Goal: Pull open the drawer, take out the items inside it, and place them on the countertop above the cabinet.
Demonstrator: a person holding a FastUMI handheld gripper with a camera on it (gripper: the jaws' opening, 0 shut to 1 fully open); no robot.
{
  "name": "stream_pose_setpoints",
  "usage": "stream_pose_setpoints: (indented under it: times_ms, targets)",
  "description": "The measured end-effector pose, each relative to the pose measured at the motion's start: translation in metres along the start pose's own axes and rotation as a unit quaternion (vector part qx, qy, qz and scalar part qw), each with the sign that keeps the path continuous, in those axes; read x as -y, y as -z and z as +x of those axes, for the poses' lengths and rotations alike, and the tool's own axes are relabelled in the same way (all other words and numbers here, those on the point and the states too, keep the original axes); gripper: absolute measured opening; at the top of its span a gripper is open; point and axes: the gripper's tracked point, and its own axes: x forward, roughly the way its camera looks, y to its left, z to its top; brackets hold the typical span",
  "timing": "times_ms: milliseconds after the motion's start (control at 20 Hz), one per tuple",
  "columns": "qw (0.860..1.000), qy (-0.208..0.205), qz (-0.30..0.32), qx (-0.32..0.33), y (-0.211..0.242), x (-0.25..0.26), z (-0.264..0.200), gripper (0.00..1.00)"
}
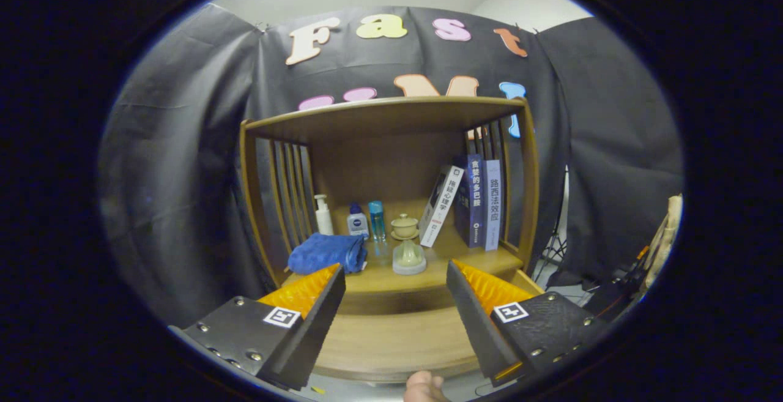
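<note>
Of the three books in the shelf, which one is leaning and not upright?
The white book, leftmost of the three. It tilts against the dark blue book, which stands upright, as does the pale blue book. The gripper is open, its fingers empty.

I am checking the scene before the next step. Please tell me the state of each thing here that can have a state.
gripper: open, fingers apart, holding nothing
drawer: pulled out below the fingers, inside looks bare
blue towel: folded, lying on the countertop
pump bottle: upright
three books: two upright, one leaning on them
lidded cup: lid on
</note>
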Motion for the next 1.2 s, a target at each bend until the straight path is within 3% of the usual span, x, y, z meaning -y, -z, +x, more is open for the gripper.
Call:
stream_pose_setpoints:
  times_ms: [200,450,800,1200]
  targets:
    - [1.000,0.008,-0.022,0.003,0.022,0.006,-0.037,0.99]
    - [1.000,-0.009,0.009,0.011,0.053,0.005,-0.059,0.99]
    - [1.000,-0.001,0.026,-0.015,0.147,0.030,-0.047,0.99]
    - [0.999,0.004,0.014,-0.051,0.209,0.041,-0.027,0.99]
